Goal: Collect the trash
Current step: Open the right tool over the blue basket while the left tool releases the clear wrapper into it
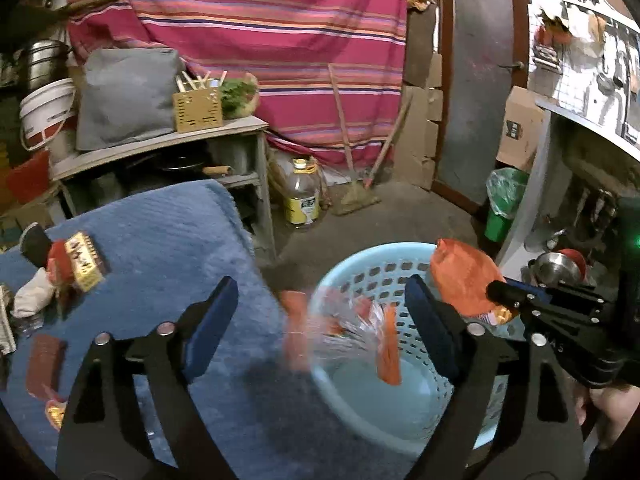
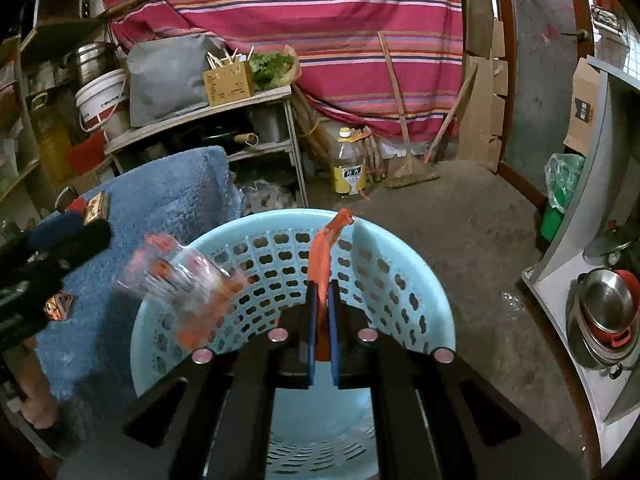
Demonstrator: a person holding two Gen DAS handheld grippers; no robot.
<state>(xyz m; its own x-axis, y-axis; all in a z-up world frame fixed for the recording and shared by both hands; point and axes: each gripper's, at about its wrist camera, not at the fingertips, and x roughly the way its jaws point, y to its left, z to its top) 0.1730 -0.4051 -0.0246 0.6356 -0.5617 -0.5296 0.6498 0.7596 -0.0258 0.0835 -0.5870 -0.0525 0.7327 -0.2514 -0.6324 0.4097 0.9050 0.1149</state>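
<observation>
The left gripper (image 1: 320,316) is standing with its jaws spread wide above the light blue basket (image 1: 356,256), nothing pressed between them; a clear wrapper with orange print (image 1: 340,332), blurred, is hanging in the air over the basket's rim; the right gripper (image 2: 323,300) is pinching a flat orange wrapper (image 2: 322,256) edge-on over the basket's inside; more wrappers (image 1: 82,266) are lying on the blue towel (image 1: 168,240) just beside the basket.
</observation>
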